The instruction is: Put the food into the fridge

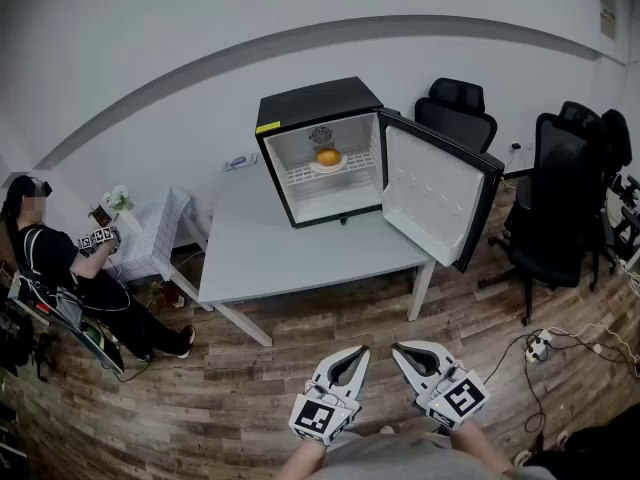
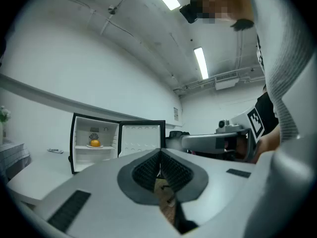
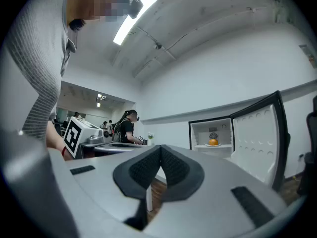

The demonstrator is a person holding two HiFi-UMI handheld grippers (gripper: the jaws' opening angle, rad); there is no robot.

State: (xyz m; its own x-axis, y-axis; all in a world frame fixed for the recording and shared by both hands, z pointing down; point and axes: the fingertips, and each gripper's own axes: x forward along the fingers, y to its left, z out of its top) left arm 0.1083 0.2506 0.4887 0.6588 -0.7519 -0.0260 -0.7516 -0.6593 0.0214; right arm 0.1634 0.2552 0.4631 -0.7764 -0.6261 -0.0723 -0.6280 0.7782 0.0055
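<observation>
A small black fridge [image 1: 318, 148] stands on the grey table [image 1: 280, 243] with its door [image 1: 440, 193] swung open to the right. On its upper wire shelf an orange [image 1: 327, 156] rests on a white plate; the same orange [image 2: 94, 143] [image 3: 213, 142] shows small in both gripper views. My left gripper [image 1: 358, 353] and right gripper [image 1: 398, 350] are held low in front of me, well short of the table. Both are shut with nothing between their jaws.
Black office chairs [image 1: 560, 183] stand right of the table. A person [image 1: 60, 268] sits at the left beside a white side table [image 1: 150, 233] with flowers. A power strip and cables [image 1: 540, 346] lie on the wooden floor at the right.
</observation>
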